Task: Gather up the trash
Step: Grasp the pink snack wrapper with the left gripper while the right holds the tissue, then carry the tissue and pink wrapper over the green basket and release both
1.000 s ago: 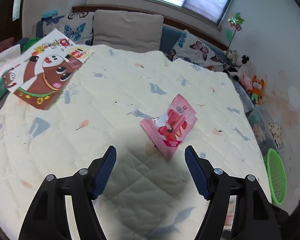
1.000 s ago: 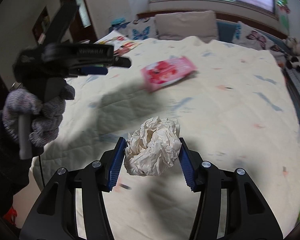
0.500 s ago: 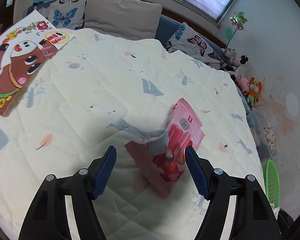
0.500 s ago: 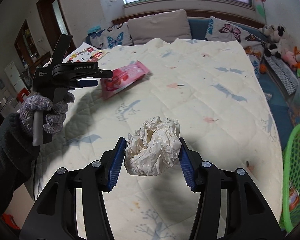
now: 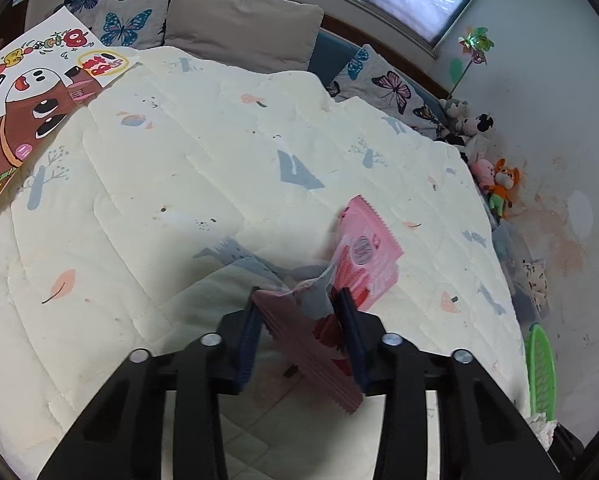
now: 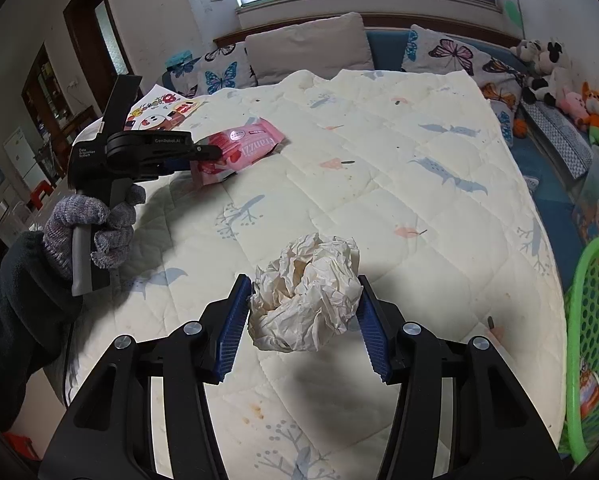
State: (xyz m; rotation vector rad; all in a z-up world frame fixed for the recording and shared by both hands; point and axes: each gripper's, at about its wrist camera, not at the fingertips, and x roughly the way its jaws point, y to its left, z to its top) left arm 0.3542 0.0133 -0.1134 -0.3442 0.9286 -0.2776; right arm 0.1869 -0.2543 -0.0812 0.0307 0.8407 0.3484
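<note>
A pink snack wrapper (image 5: 363, 256) lies on the cream quilt (image 5: 179, 200). My left gripper (image 5: 299, 334) has closed on its near end, the blue pads pressing the wrapper from both sides. In the right wrist view the left gripper (image 6: 203, 152) shows at the left, holding the wrapper (image 6: 239, 150). My right gripper (image 6: 304, 320) is shut on a crumpled white paper ball (image 6: 305, 292) and holds it above the quilt (image 6: 379, 200).
A green mesh basket (image 6: 591, 320) stands off the bed's right side, also in the left wrist view (image 5: 541, 364). A cartoon picture book (image 5: 23, 120) lies at the bed's far left. Pillows (image 6: 307, 48) and plush toys (image 6: 559, 80) line the far edge.
My left gripper moved forward onto the pink wrapper and closed on it. My right gripper kept the paper ball and swung right, bringing the green basket into view.
</note>
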